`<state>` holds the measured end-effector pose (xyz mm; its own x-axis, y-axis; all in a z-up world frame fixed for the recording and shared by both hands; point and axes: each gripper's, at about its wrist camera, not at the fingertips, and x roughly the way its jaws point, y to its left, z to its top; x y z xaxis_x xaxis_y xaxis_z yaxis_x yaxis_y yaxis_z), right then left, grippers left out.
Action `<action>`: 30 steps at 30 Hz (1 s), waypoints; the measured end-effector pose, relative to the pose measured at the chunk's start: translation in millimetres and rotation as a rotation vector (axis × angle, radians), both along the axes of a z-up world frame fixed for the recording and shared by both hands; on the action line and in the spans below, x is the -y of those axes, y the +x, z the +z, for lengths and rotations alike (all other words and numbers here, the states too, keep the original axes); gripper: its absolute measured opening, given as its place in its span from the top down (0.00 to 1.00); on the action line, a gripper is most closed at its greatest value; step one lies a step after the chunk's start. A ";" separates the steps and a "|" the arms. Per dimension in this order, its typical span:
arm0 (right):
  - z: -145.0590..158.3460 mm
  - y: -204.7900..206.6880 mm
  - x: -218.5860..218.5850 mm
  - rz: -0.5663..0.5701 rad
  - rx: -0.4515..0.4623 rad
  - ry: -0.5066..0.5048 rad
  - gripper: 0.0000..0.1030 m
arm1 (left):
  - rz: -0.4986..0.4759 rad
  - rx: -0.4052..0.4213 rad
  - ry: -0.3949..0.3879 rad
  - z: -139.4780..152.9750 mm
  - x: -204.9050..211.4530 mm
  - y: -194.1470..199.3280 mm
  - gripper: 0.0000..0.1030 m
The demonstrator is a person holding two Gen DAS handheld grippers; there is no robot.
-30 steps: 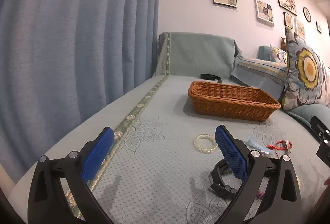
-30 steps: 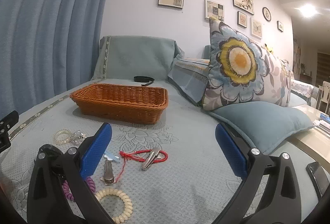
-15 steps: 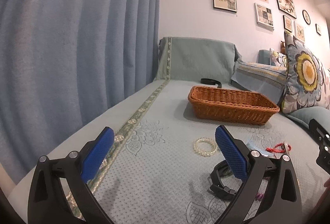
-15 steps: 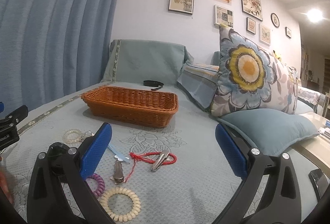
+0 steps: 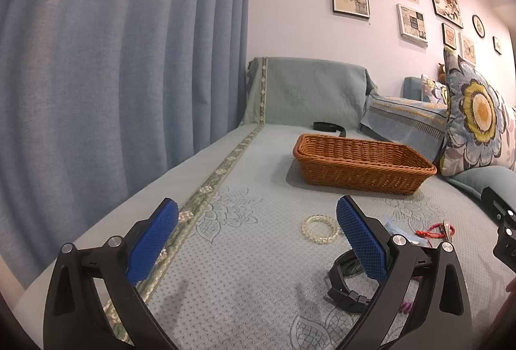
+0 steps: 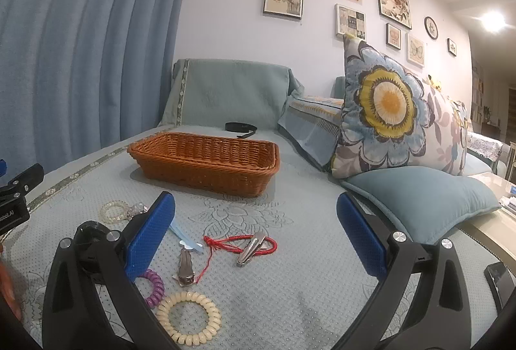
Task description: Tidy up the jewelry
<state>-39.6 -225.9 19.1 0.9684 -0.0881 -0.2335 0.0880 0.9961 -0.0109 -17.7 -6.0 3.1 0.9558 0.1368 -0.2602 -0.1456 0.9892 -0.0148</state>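
Note:
An empty wicker basket stands on the grey-green sofa cover. Loose pieces lie in front of it: a clear bead bracelet, a black watch, a red cord bracelet, two metal hair clips, a cream coil hair tie and a purple coil tie. My left gripper is open above the cover, left of the watch. My right gripper is open over the red cord and clips. Nothing sits between either pair of fingers.
A blue curtain hangs along the left edge of the seat. A flowered pillow and a plain blue cushion crowd the right side. A black strap lies behind the basket by the backrest.
Both gripper cameras have drifted back and slightly left, so the basket and jewelry sit a little further right and lower in view. Both grippers stay open; nothing on the cover has moved.

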 end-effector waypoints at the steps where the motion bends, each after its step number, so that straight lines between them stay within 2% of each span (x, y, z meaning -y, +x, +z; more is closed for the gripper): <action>1: 0.0 0.1 0.1 0.000 0.000 0.000 0.07 | 0.000 0.000 0.001 0.0 0.1 -0.2 0.07; 30: -2.4 4.0 -1.2 -0.003 -0.019 -0.008 0.07 | 0.001 0.000 -0.004 0.6 0.2 0.5 0.07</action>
<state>-35.6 -224.7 16.7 0.9634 -0.0933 -0.2512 0.0911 0.9956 -0.0207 -17.3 -6.2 3.8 0.9558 0.1364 -0.2606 -0.1462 0.9891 -0.0185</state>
